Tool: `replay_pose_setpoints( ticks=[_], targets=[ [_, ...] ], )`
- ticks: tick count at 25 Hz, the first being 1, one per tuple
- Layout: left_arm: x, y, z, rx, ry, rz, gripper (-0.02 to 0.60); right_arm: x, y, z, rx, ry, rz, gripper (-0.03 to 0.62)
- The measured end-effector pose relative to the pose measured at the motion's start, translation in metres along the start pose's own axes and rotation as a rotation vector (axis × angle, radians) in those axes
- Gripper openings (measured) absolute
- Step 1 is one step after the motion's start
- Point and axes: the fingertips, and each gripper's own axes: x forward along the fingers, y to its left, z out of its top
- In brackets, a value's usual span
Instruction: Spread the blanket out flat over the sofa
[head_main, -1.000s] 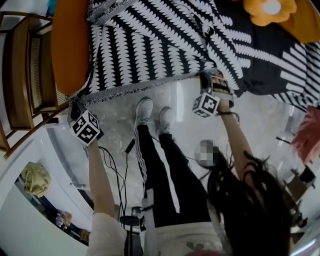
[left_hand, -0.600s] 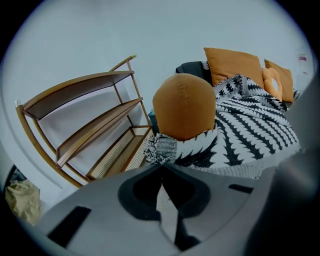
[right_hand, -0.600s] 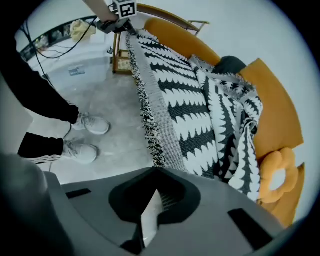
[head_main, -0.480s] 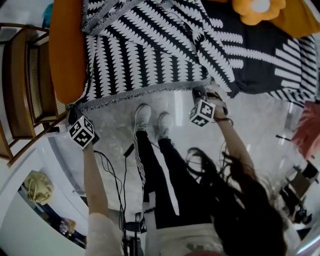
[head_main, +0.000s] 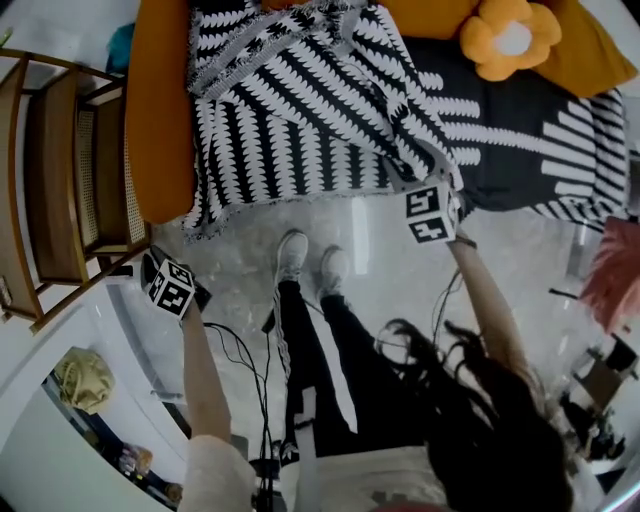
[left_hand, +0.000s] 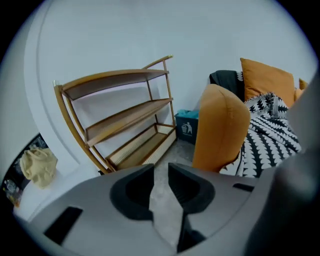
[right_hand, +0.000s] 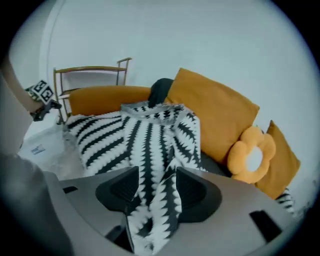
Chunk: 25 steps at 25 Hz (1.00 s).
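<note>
Blanket (head_main: 300, 130) lies rumpled over the sofa (head_main: 162, 150), one fold ridged. The right gripper (right_hand: 152, 187), jaws just opening wide, straddles a loose fold unpinched. The left gripper (left_hand: 160, 182), jaws just opening too, holds nothing. Best regrip both hem corners and pull apart evenly.

Your head view looks steeply down on the sofa (head_main: 165, 120). Both gripper views face it from low, sharing the blanket (head_main: 300, 120)
</note>
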Motion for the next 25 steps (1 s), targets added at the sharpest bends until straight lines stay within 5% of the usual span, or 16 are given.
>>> replay_pose_setpoints(
  ticks=[4,9,12,16,18,25],
  targets=[
    [-0.021,-0.009,0.033,0.022,-0.118,0.003,0.084,0.065,-0.040,0.033,-0.133,0.033,-0.137,0.225],
    [-0.049,-0.081,0.052,0.095,-0.202,-0.167,0.084,0.123,-0.043,0.072,-0.346,0.085,-0.165,0.213],
    [-0.054,-0.112,0.054,0.088,-0.194,-0.252,0.084,0.146,-0.050,0.092,-0.291,0.095,-0.183,0.137],
    [-0.054,-0.120,0.055,0.029,-0.173,-0.286,0.077,0.168,-0.059,0.086,-0.226,0.186,-0.175,0.119],
    [-0.056,-0.117,0.057,0.027,-0.178,-0.298,0.069,0.169,-0.057,0.083,-0.234,0.228,-0.152,0.025],
    [-0.092,-0.157,0.082,0.072,-0.249,-0.455,0.066,0.109,-0.018,0.100,-0.174,0.067,-0.054,0.017]
  ],
)
